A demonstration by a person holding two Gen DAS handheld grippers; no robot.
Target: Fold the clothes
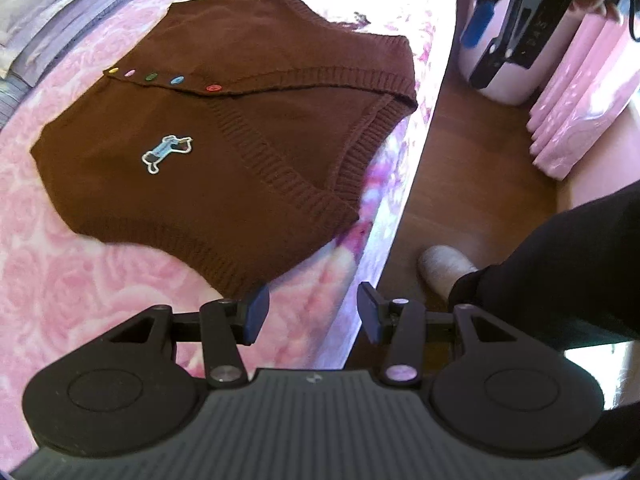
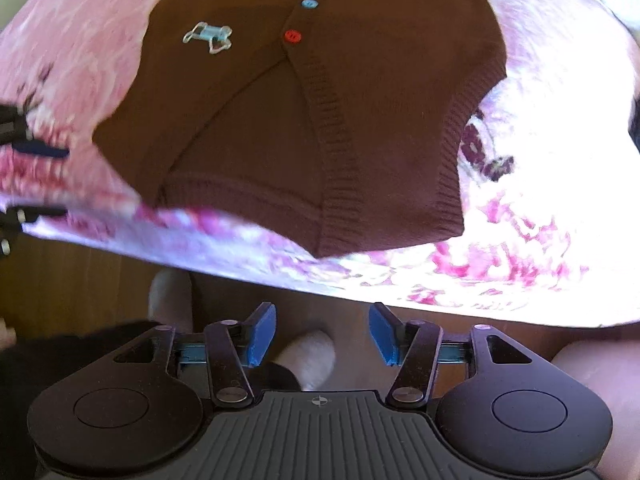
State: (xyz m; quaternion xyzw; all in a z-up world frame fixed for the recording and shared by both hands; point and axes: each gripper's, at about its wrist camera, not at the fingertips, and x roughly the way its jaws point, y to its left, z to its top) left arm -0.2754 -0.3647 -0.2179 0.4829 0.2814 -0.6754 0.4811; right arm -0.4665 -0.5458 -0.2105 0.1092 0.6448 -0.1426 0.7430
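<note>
Cardigan [image 1: 224, 152] flat on pink bedspread [image 1: 80, 280], left gripper [image 1: 312, 314] and right gripper [image 2: 322, 334] fingers released, empty.

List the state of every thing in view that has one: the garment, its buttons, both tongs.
Brown knit vest: lying flat on the pink bedspread, near the bed's edge, not yet folded.
Coloured buttons: fastened in a row, front closed.
Left tongs: open, nothing between the pads, off the vest.
Right tongs: open, empty, beyond the bed's edge over the floor.
</note>
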